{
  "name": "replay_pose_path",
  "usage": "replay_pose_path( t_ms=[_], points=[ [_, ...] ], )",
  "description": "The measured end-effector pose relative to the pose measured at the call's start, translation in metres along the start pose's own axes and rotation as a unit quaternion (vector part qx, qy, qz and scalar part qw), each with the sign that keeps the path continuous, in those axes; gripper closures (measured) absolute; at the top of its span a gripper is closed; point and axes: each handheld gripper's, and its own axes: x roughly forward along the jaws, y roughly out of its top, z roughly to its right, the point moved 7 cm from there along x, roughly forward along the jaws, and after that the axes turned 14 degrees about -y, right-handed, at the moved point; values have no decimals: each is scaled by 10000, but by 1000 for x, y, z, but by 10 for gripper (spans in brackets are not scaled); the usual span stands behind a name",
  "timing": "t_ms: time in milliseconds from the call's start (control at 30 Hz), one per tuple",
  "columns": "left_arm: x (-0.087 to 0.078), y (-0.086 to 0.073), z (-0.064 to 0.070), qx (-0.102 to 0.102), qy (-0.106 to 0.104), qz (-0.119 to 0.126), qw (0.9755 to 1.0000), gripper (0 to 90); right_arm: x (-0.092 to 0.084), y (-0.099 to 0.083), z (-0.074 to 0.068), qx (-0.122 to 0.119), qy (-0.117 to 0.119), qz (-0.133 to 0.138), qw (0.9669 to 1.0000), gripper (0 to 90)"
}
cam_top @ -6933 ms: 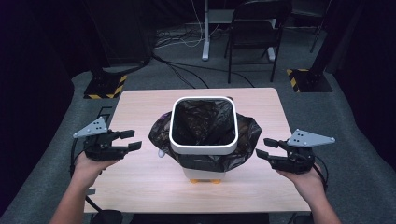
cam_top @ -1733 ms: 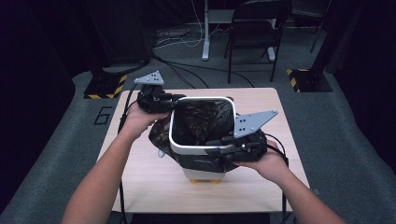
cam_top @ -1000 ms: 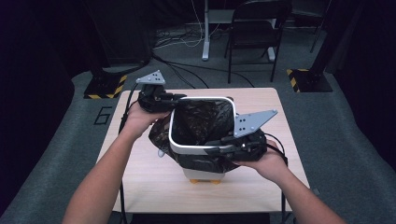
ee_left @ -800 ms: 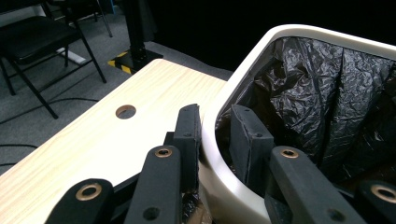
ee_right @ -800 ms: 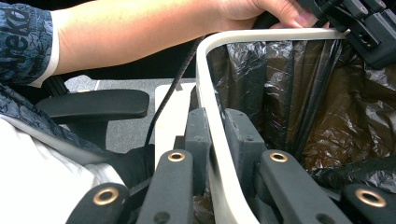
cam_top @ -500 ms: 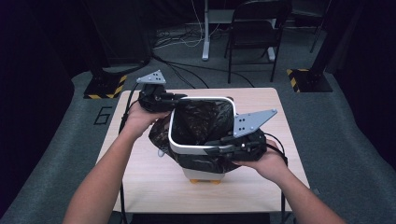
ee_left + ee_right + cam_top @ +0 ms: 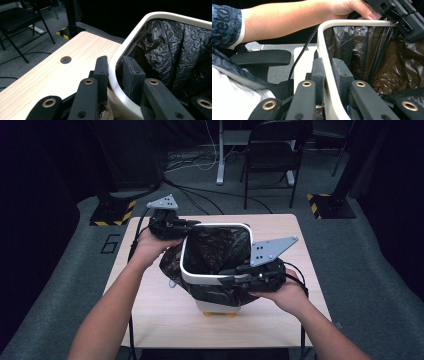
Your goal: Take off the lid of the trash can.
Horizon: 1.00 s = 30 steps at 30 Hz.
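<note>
White bin mid-worktop, black liner bag inside. Left claw clamped on far-left rim, one jaw outside, one inside against liner. Right claw clamped on near-right rim, same straddle.

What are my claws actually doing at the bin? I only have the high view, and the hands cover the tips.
Observer: In the left gripper view, the left claw straddles the white rim, with one jaw outside and one inside against the black bag.
Operator: And the right one?
Observer: The right claw straddles the rim the same way at its corner. Both its pads sit tight on the rim with no gap showing.
Operator: Is the bag folded over the rim where I'm gripping?
Observer: No. At both claws the rim's top edge is bare white, and the bag hangs inside below it.
</note>
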Motion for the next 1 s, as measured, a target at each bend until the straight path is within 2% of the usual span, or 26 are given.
replay_pose_path(
  t_ms=[200,1000],
  points=[
    [-2,2,1,-10,2,4,10000,745,-1,4,0,-43,-9,10,10000,804],
    [-12,25,9,173,118,26,9998,748,-10,18,-1,-191,-44,88,9998,810]
  ],
)
